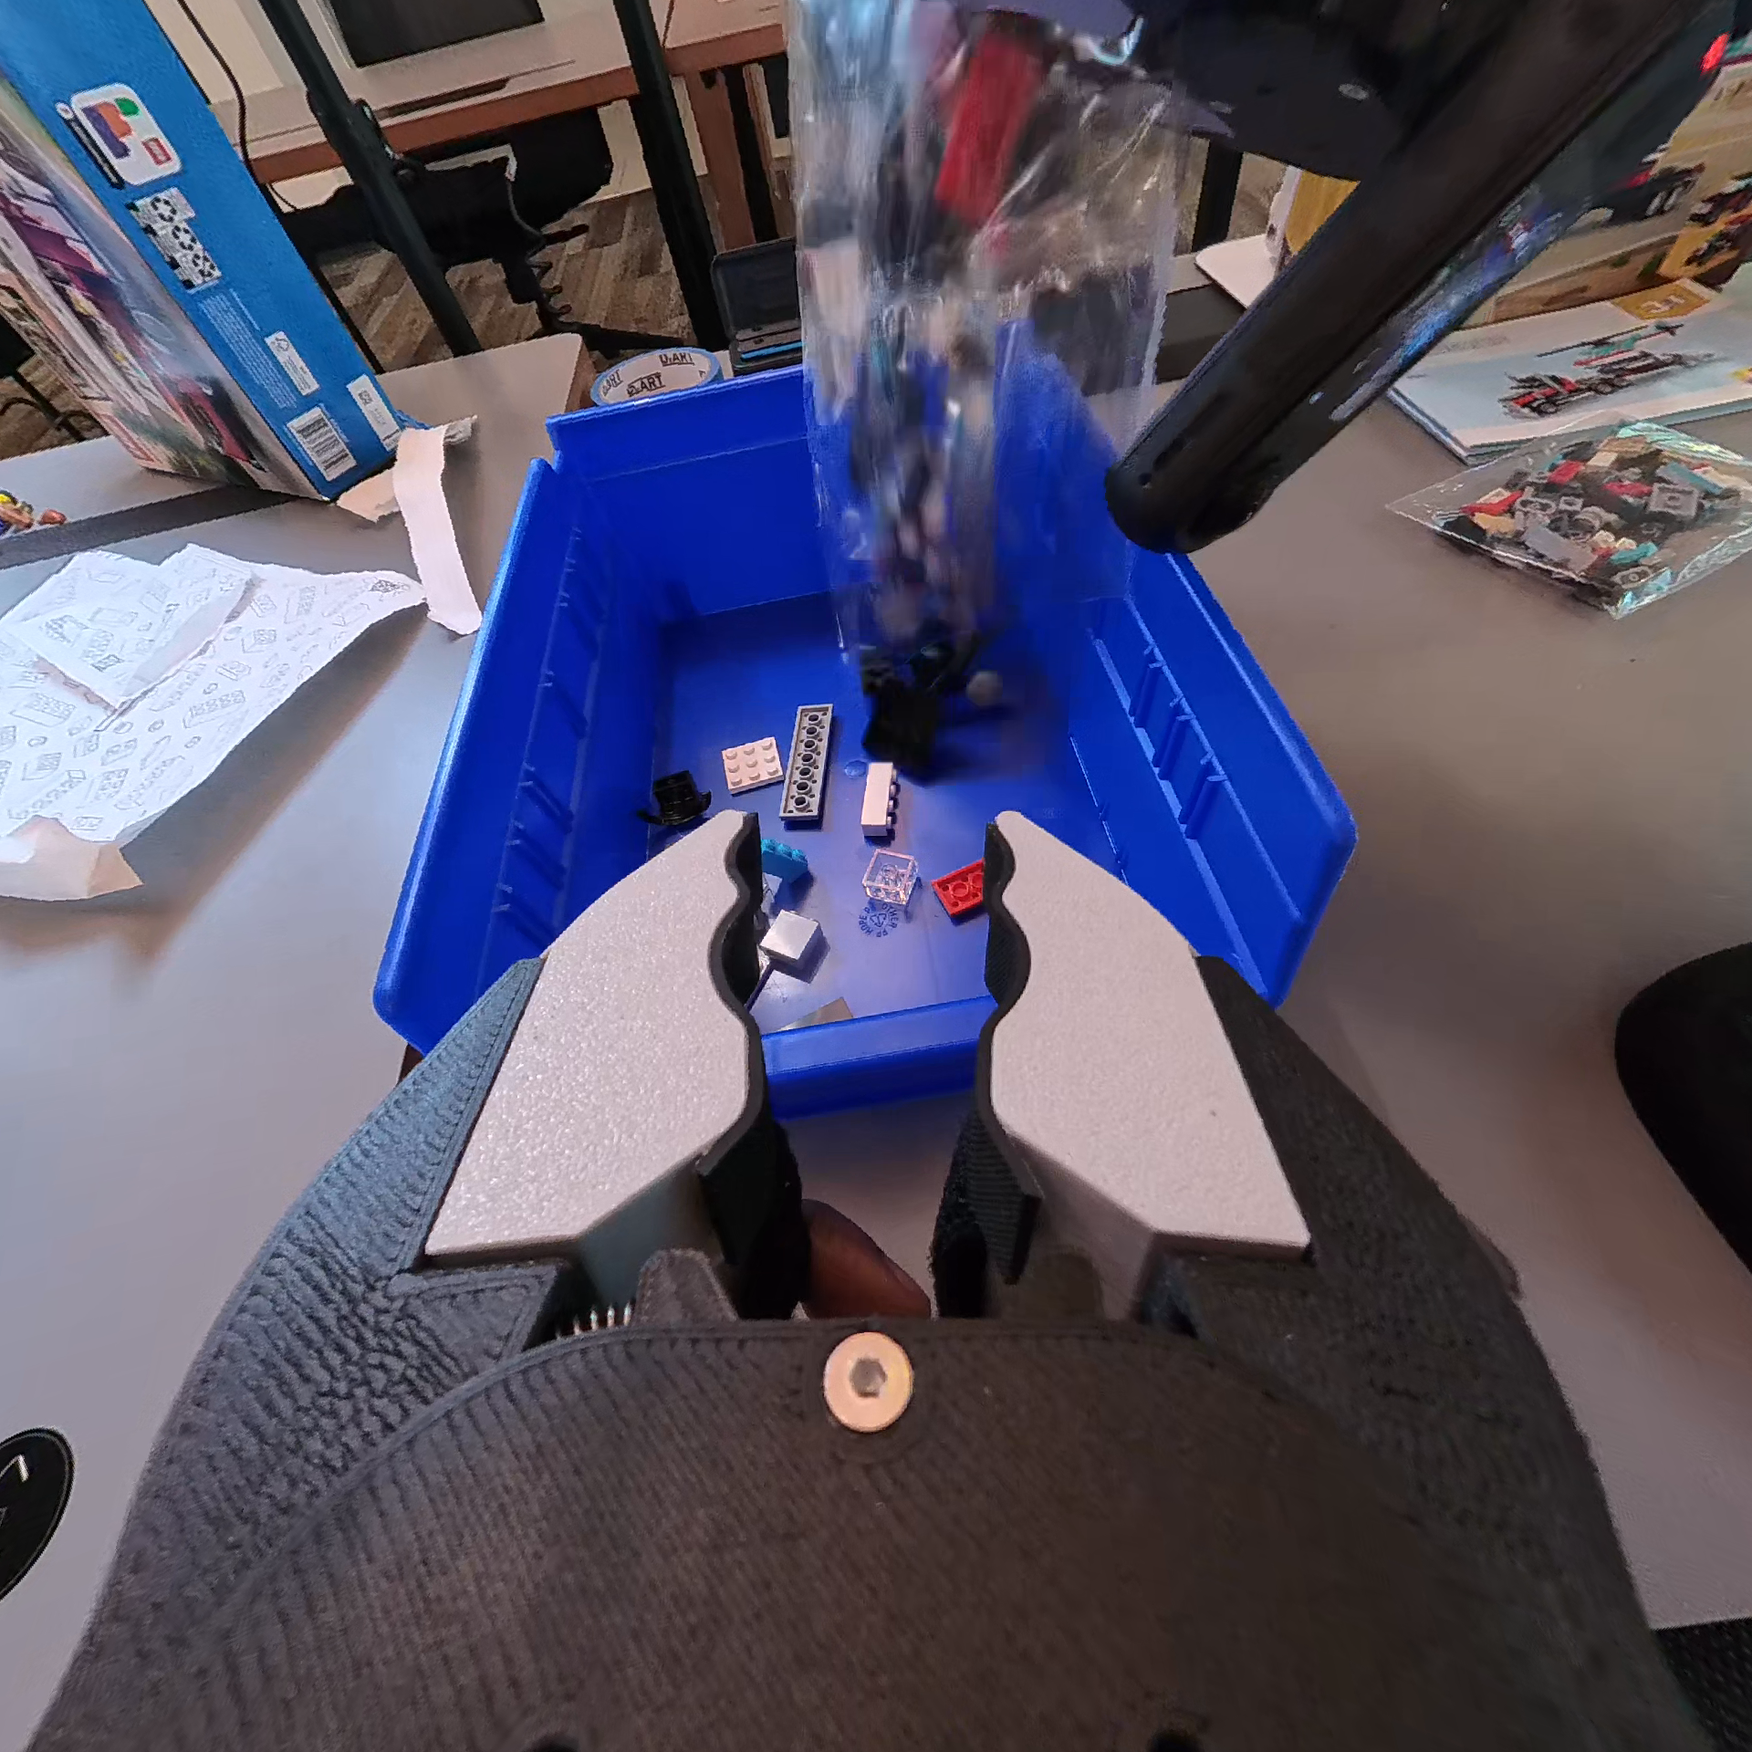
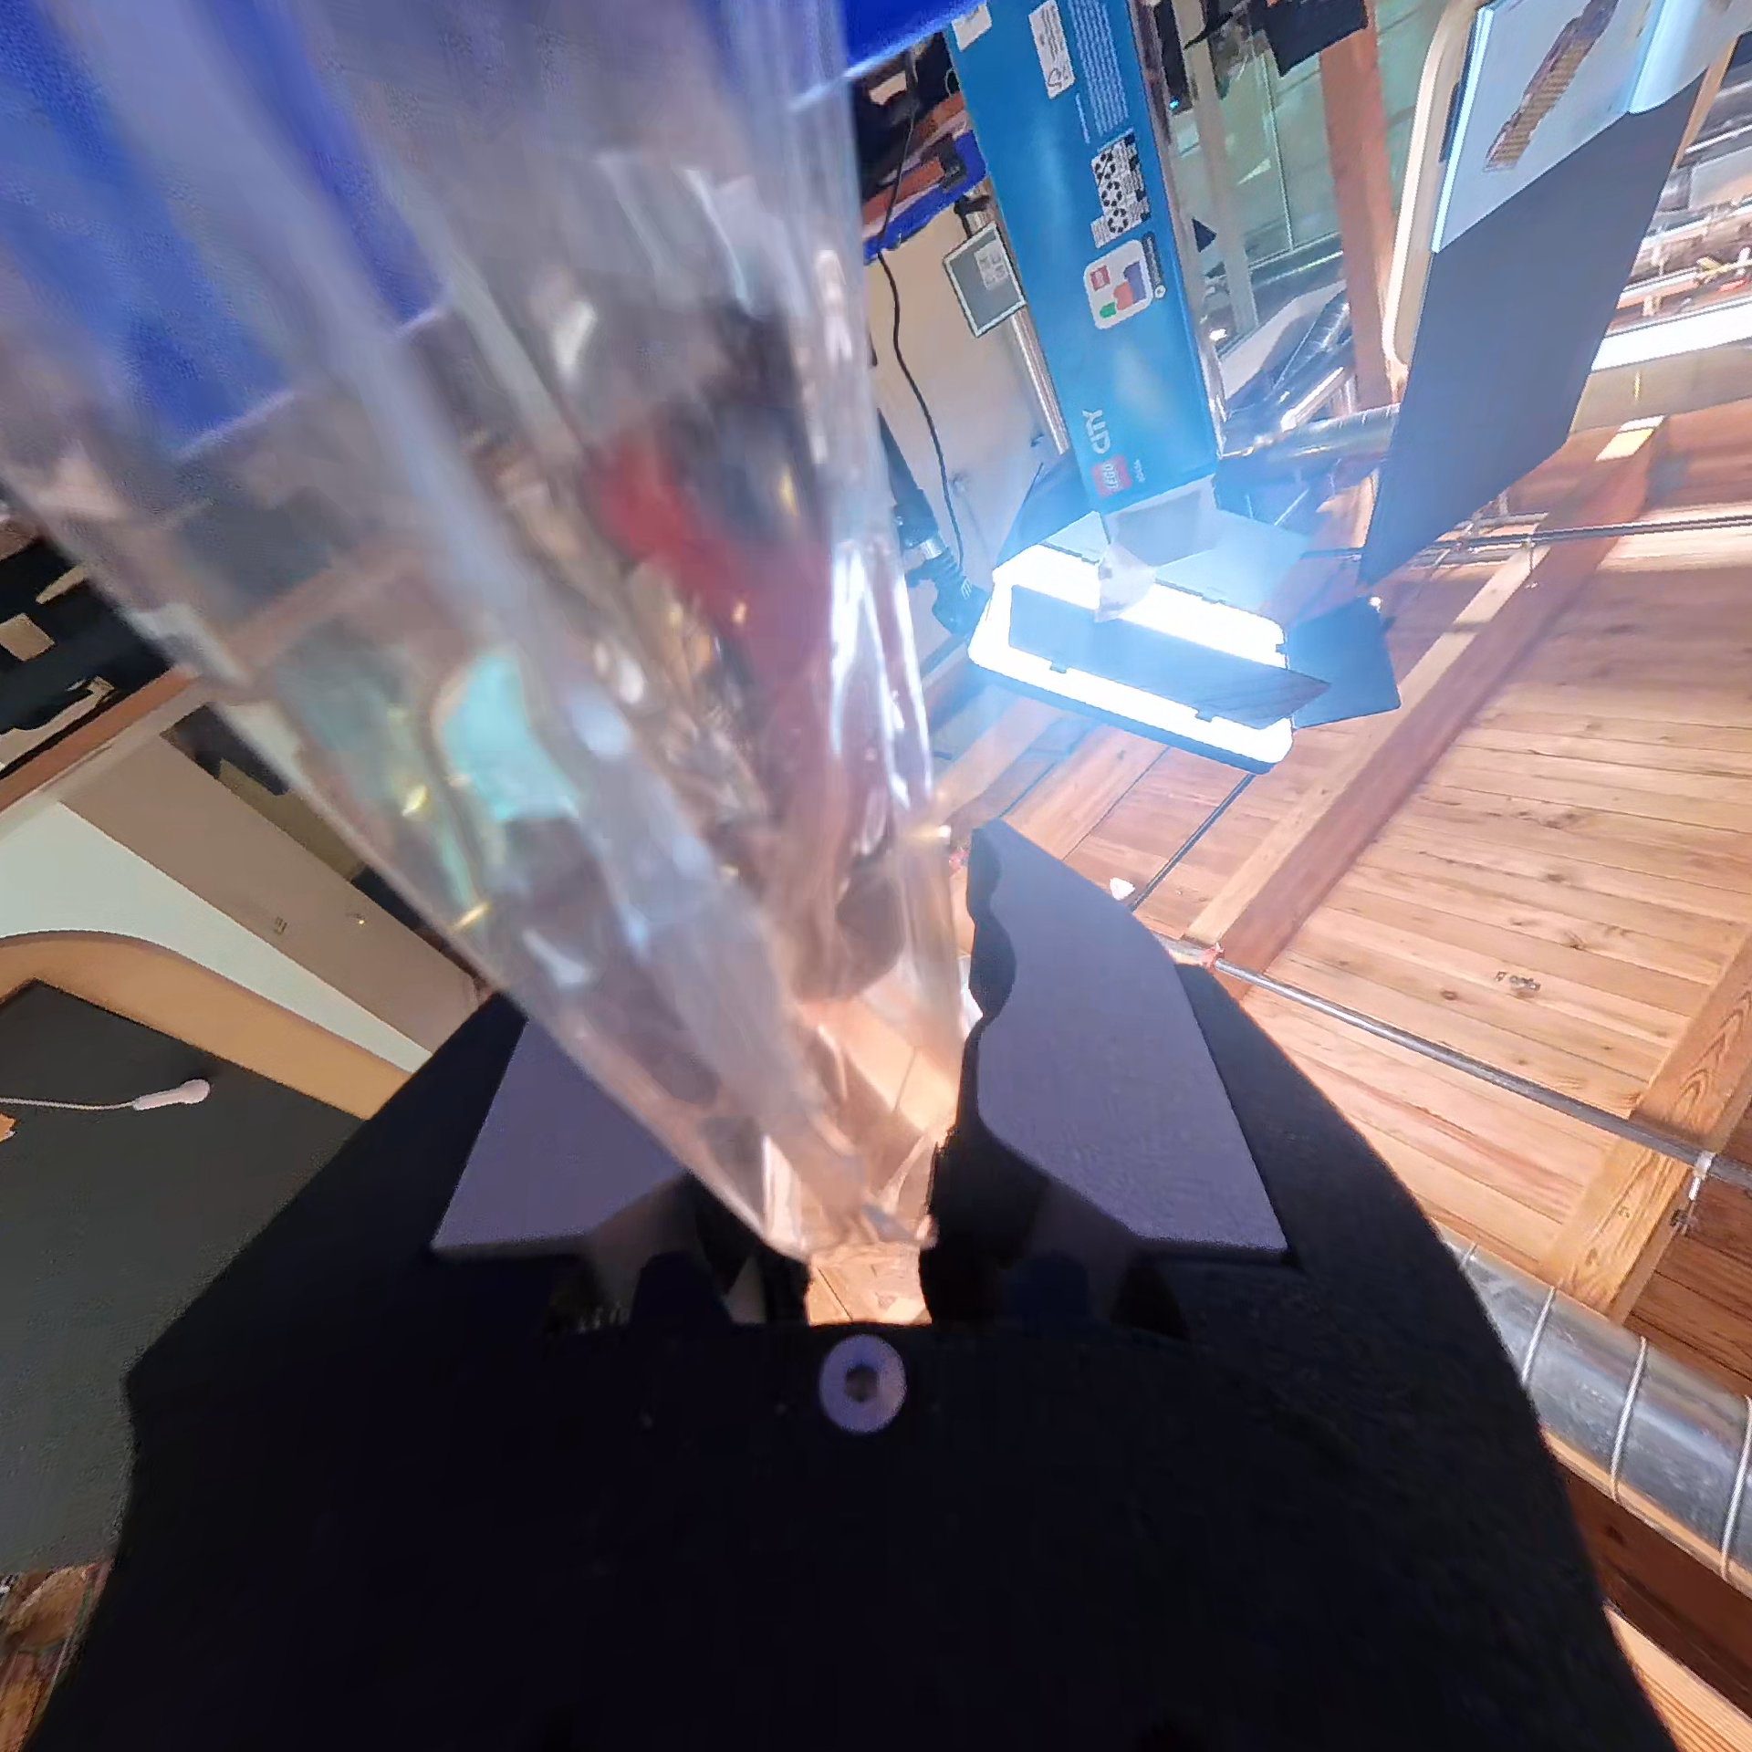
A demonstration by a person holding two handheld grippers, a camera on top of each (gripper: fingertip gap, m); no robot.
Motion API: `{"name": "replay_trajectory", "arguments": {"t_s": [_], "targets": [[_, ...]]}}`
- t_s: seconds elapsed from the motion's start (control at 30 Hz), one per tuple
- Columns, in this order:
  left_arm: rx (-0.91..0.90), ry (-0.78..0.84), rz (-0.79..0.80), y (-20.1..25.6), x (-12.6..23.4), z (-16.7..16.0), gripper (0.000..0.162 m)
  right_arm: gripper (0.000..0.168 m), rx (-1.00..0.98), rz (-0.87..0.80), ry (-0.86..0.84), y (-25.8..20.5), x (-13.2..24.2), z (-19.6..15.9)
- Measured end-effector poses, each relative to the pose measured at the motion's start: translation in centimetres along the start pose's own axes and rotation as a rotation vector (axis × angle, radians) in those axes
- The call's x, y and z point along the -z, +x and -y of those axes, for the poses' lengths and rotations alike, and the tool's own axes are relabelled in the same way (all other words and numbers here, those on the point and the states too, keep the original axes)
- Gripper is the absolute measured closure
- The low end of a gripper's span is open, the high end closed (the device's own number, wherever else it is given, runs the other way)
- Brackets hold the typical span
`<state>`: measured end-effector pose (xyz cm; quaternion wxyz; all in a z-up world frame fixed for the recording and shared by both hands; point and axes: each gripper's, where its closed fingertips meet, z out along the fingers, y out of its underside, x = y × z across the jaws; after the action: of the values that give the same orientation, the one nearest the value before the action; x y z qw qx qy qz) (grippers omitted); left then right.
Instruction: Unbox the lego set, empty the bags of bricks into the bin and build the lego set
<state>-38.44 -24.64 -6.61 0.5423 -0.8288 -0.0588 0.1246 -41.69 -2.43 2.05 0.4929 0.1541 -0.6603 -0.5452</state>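
Note:
A blue bin (image 1: 531, 758) stands on the grey table. In it lie several loose bricks, among them a white plate (image 1: 752, 766), a long grey plate (image 1: 808, 761) and a red plate (image 1: 959, 888). My left gripper (image 1: 872, 834) is open and empty over the bin's near edge. My right gripper (image 2: 863, 853) is turned upside down above the bin and holds a clear plastic bag (image 2: 569, 569) of bricks. The bag (image 1: 976, 284) hangs mouth down, blurred, and dark bricks (image 1: 905, 711) drop from it into the bin. The bag hides the right gripper's left finger.
The opened blue set box (image 1: 190, 284) stands at the back left, with torn white paper bags (image 1: 142, 683) in front of it. A sealed bag of bricks (image 1: 1593, 521) and an instruction booklet (image 1: 1564, 379) lie to the right. A tape roll (image 1: 654, 370) sits behind the bin. The tips of one gripper are about 25 cm away from the tips of the other.

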Motion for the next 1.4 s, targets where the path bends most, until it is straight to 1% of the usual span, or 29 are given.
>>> {"name": "replay_trajectory", "arguments": {"t_s": [0.13,0.33,0.37,0.4,0.47,0.57,0.67,0.8,0.97,1.27,1.4], "targets": [[-0.001,-0.005,-0.002,0.0,-0.1,-0.1,0.118,0.134,0.006,-0.017,0.007,0.4,0.0,0.0],[-0.002,-0.001,-0.006,0.1,-0.1,0.0,0.118,0.134,0.002,-0.033,0.028,0.6,0.2,0.3],[-0.001,-0.002,-0.006,0.1,-0.1,0.0,0.118,0.137,0.003,-0.029,0.033,0.5,0.2,0.3],[-0.001,-0.002,-0.007,0.1,-0.1,0.0,0.118,0.143,0.003,-0.026,0.039,0.4,0.2,0.2],[-0.002,-0.003,-0.007,0.1,-0.2,0.0,0.118,0.150,-0.002,-0.024,0.049,0.3,0.1,0.1],[-0.005,-0.006,-0.008,0.2,-0.2,0.0,0.118,0.161,-0.021,-0.055,0.052,0.6,0.1,-0.5],[-0.009,-0.009,-0.007,0.2,-0.2,0.0,0.118,0.160,-0.056,-0.068,0.040,1.0,0.0,-1.4],[-0.011,-0.011,-0.008,0.3,-0.3,0.0,0.118,0.164,-0.067,-0.105,0.045,1.7,-0.1,-2.3],[-0.013,-0.013,-0.009,0.4,-0.4,0.0,0.118,0.163,-0.078,-0.129,0.021,2.2,-0.3,-3.9],[-0.022,-0.019,-0.014,0.6,-0.6,0.1,0.118,0.163,-0.104,-0.164,-0.041,2.9,-0.4,-7.8],[-0.029,-0.009,-0.006,0.6,-0.6,0.4,0.118,0.163,-0.185,-0.134,-0.074,2.5,-0.1,-10.2]]}}
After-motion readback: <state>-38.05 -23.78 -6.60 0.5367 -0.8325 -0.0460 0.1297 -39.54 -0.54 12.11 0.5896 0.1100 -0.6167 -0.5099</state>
